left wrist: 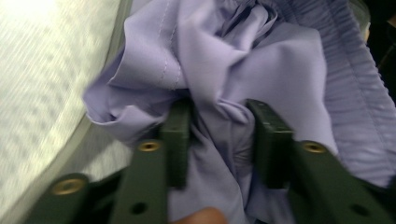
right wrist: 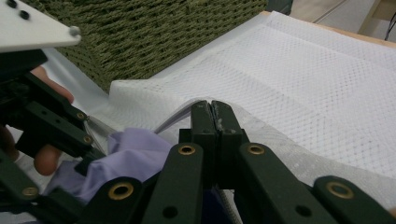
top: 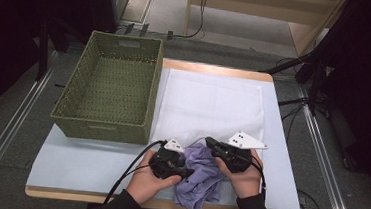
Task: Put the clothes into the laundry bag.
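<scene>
Gripping bunched lilac cloth (left wrist: pixel 233 84), left tongs (left wrist: pixel 219 135); right tongs (right wrist: pixel 215 122) fully closed.

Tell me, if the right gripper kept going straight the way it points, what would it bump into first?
Probably the white cloth: the right gripper, jaws shut, points low across it. Farther along stands the green basket, though depth is hard to judge.

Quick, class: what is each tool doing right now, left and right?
Left tool: closed on the purple cloth.
Right tool: shut, pinching a white sheet's edge.
</scene>
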`<move>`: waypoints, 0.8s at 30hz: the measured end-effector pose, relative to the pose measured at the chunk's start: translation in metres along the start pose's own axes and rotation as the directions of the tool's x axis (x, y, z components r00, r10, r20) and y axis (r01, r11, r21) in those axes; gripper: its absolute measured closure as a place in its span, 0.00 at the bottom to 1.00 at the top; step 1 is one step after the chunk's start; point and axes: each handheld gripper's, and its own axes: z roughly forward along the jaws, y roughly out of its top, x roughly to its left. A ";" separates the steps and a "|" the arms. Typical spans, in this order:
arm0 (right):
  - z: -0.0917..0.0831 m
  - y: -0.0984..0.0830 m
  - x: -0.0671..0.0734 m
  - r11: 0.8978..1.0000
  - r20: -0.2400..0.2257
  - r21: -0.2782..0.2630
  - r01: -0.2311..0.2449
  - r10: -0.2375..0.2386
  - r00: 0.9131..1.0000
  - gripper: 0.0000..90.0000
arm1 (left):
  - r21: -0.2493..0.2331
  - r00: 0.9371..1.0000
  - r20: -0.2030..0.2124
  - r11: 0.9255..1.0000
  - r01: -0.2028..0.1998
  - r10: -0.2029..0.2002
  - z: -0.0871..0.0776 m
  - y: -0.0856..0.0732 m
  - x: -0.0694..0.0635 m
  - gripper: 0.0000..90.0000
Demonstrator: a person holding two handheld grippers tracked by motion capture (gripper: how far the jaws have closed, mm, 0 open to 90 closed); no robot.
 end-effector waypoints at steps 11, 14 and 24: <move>-0.012 0.010 0.004 0.998 -0.009 -0.062 0.007 -0.008 1.000 1.00 | -0.151 0.998 -0.056 0.987 -0.047 0.039 0.007 0.038 -0.009 0.91; -0.014 0.011 0.003 0.998 -0.010 -0.063 0.002 -0.003 1.000 1.00 | -0.117 0.999 -0.050 0.993 -0.020 0.014 0.019 0.034 -0.004 0.79; -0.010 0.005 -0.002 0.999 0.006 -0.044 0.000 0.000 1.000 1.00 | -0.181 1.000 0.024 0.983 0.014 -0.009 -0.028 0.004 0.001 0.44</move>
